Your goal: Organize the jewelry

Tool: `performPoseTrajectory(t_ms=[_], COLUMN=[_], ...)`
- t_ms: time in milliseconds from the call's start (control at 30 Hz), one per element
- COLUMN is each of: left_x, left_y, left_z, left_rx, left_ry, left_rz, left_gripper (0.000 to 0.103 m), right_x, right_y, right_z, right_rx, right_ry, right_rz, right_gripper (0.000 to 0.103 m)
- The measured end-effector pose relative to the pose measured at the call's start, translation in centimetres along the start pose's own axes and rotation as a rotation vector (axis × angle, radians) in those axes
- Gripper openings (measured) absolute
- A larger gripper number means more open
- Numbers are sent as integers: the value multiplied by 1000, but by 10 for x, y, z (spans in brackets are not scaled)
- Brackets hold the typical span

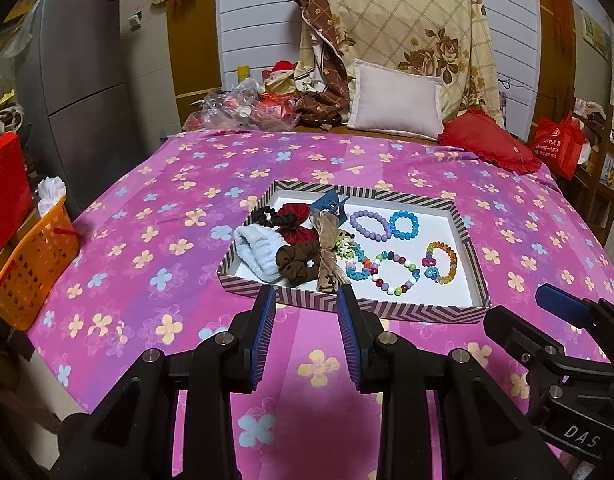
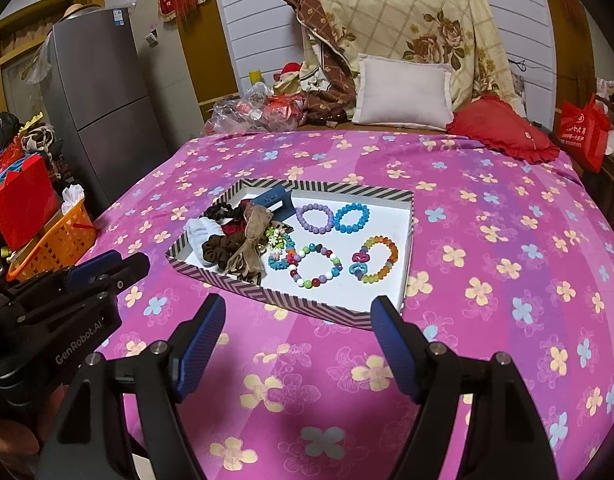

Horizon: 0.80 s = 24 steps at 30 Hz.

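— What do the tools look like?
— Left tool and right tool: black frames, ribbed blue pads, round silver screws, white "GenRobot.AI" lettering on the left body.

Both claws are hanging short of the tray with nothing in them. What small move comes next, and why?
Probably ease the right claw, open and empty, forward over the tray's near rim toward the rainbow bracelet; it lies apart from the others, so it looks easiest to pick.

The brown bow covers part of the small flower piece behind it. The red bag carries print too small to read.
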<state>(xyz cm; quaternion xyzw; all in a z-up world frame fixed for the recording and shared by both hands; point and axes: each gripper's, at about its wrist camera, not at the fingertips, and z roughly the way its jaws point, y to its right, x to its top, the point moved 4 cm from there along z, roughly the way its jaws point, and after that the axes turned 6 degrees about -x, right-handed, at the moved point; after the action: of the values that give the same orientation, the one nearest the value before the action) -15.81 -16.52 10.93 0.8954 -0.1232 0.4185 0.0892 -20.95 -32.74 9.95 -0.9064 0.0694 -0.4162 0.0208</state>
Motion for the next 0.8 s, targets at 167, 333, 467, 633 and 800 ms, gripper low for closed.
performPoseTrajectory(t_ms=[167, 333, 467, 633, 800], left_x=[-1, -2, -4, -5, -7], left_y=[0, 2, 3, 3, 4], left_z=[0, 1, 4, 6, 10], left_rx=[-1, -1, 0, -3, -6], left_ry=[-1, -4, -10, -16, -23], left_rz=[4, 6, 4, 2, 8], left_gripper=[33, 33, 33, 33, 33], right_x=[0, -1, -2, -2, -3], right_y=[0, -1, 0, 0, 0], right_z=[0, 1, 4, 6, 8], right_rx=[0, 1, 4, 5, 6], right_ry=[2, -2, -9, -11, -17], right_rz=[-1, -1, -2, -3, -4], right_gripper=[78, 78, 78, 78, 78])
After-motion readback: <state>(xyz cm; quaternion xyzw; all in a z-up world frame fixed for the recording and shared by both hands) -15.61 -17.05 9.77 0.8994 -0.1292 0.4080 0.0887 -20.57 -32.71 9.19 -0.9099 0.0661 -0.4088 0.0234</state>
